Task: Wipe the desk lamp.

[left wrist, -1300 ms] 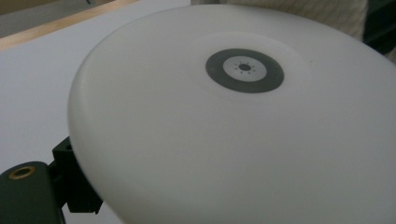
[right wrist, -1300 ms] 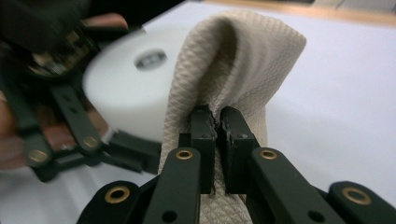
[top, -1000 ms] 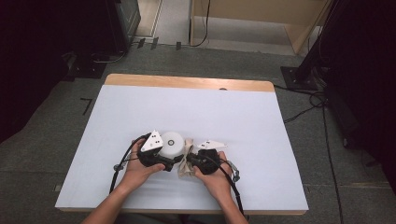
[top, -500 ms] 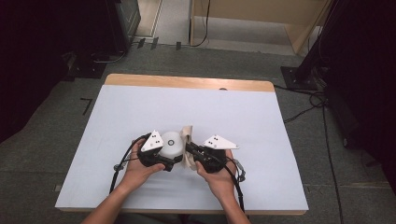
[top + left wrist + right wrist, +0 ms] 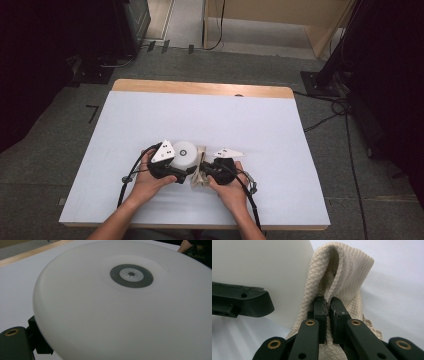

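In the high view, both hands meet in the lower middle of the frame over the pale surface [image 5: 150, 120]. The left gripper [image 5: 176, 172] holds a round white disc-shaped object [image 5: 184, 151], which sits just above and between the two hands. The right gripper [image 5: 202, 171] comes in from the right and carries a beige quilted cloth [image 5: 201, 170], bunched against the disc's right side.

In the left gripper view, the white disc [image 5: 120, 305] takes up most of the frame, its dark ring with a pale centre in the upper middle. A black part of the gripper peeks out under the disc's rim at the lower left; the jaws themselves are hidden behind it, so I cannot tell how wide they stand, though the disc seems to be carried by them. The disc looks smooth, stiff and light (probably plastic), likely slippery, so its rim is the sensible place to hold.

In the right gripper view, the gripper [image 5: 328, 312] has its jaws nearly closed on a fold of the cloth [image 5: 344, 277], which rises from centre to top. The cloth is soft and limp with a grippy weave; a pinched fold holds it well. The disc [image 5: 262, 265] fills the upper left, touching the cloth.
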The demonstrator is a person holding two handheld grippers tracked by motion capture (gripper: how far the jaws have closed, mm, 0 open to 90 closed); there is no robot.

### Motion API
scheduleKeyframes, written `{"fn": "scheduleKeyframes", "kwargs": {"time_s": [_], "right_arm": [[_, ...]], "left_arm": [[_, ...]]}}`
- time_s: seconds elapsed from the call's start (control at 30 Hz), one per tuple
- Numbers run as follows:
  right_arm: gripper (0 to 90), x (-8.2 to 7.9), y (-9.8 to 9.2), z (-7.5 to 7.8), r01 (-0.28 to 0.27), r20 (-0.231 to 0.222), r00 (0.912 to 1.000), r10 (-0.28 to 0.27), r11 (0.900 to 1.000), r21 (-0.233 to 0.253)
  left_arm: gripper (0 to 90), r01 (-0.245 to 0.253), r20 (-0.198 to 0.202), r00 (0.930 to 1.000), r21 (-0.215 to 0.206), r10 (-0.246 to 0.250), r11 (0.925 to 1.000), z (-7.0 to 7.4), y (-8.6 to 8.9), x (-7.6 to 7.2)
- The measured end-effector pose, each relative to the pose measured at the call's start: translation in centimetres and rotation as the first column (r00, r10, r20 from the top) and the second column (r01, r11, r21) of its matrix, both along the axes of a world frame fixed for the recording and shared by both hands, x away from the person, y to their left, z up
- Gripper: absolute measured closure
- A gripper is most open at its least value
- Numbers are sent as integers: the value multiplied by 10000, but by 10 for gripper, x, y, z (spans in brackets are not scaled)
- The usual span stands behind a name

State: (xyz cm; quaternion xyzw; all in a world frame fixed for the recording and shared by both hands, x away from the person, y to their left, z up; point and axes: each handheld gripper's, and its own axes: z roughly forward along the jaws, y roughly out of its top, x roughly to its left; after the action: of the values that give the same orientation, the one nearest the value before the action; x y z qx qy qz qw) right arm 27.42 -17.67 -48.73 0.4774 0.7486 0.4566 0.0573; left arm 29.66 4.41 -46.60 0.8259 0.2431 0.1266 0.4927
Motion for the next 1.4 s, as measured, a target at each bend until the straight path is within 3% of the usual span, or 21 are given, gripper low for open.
{"fn": "scheduleKeyframes", "kwargs": {"time_s": [0.13,0.23,0.37,0.43,0.57,0.8,0.9,0.97,1.03,1.13,1.23,1.33,1.4], "right_arm": [[850,0,-1,-1,0,35,10000,0,10000,2],[848,1,-3,-1,66,23,10000,-66,10000,13],[849,2,-7,-2,283,-36,9996,-283,9996,60],[848,3,-9,-3,366,0,9993,-366,9993,53],[848,3,-9,-3,391,-14,9992,-391,9992,48],[846,2,-9,-2,374,2,9993,-374,9992,118],[849,1,-7,-1,310,118,9994,-311,9994,158],[850,-1,-6,2,279,265,9992,-286,9993,239],[850,-3,-6,6,339,352,9988,-352,9987,375],[851,-5,-7,12,396,534,9977,-414,9986,347],[851,-6,-6,11,367,533,9979,-381,9990,264],[852,-6,-4,8,387,386,9985,-390,9992,82],[854,-7,-2,6,436,343,9985,-434,9990,-54]], "left_arm": [[67,-212,-88,9997,37,212,9998,1,0,-2],[64,-928,-63,9957,-86,928,9956,1,-2,-8],[59,-2075,-87,9782,-42,2074,9782,2,-7,-15],[55,-2691,-101,9631,12,2691,9631,2,-12,-20],[58,-3247,-14,9458,62,3247,9458,2,-16,-25],[81,-2763,160,9609,-8,2763,9611,2,-11,-22],[83,-1815,41,9833,-340,1817,9828,4,-6,-15],[83,-930,445,9944,-716,964,9931,8,-3,-13],[83,-171,1018,9945,-580,230,9982,10,-2,-10],[83,586,970,9939,-602,-526,9965,8,1,-5],[83,732,642,9955,-617,-692,9954,6,1,-2],[83,775,483,9959,-218,-764,9968,1,-2,-1],[82,746,364,9966,-278,-736,9968,0,-2,0]]}}
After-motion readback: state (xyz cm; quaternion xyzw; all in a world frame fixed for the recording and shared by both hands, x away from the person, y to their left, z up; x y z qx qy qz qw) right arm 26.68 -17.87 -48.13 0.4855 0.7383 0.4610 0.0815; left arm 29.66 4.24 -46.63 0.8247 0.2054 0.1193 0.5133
